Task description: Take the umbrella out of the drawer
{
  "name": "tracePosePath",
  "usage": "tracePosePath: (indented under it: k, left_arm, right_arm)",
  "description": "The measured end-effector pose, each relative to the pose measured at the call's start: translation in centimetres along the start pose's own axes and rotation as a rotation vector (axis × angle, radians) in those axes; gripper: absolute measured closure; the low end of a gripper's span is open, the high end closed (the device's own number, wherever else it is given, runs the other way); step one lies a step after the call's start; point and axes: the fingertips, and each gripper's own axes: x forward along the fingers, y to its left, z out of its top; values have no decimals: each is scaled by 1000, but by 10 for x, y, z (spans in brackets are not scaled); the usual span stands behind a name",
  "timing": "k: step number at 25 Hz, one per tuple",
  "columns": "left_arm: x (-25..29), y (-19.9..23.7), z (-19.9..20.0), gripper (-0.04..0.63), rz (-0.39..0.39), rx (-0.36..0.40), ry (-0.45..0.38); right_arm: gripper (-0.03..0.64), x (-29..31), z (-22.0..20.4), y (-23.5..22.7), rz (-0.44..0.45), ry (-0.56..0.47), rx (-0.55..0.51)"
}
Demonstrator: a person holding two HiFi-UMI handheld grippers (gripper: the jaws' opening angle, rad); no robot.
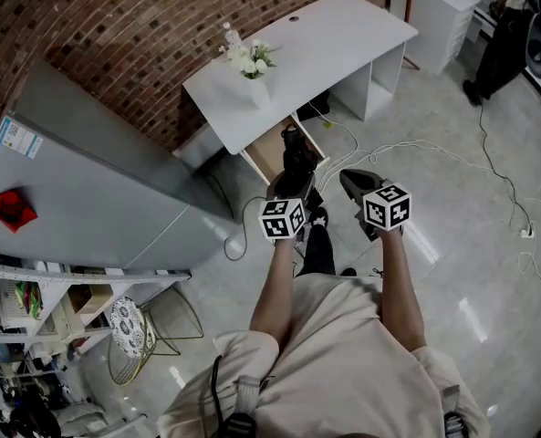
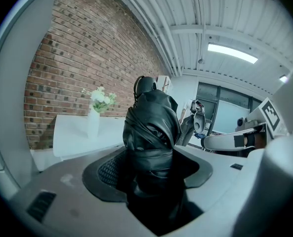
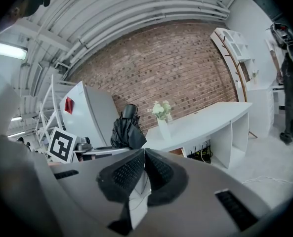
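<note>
My left hand-held gripper [image 2: 151, 171] clasped the folded black umbrella [image 2: 151, 120] above the open drawer [image 1: 266, 151]. My right hand-held gripper [image 3: 142, 174], near that drawer, was closed and empty.

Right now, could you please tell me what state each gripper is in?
Left gripper: closed on the folded black umbrella.
Right gripper: closed, holding nothing.

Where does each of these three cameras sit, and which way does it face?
Head view: on the person's head, looking steeply down at the white desk and open drawer; forearms, left tongs, right tongs show.
Left gripper view: on the left tongs, facing the black umbrella they clamp.
Right gripper view: on the right tongs, shut and empty, facing the desk.
Shared: all three show umbrella and flower vase.
</note>
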Motion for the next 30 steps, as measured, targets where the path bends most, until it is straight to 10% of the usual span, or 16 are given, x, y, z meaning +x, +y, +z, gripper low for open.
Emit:
tracePosePath:
  k: [30]
  left_arm:
    - [3,-2,-13,331,3,27,37]
  right_arm:
    - [548,-3,-7,-3,8,42,-28]
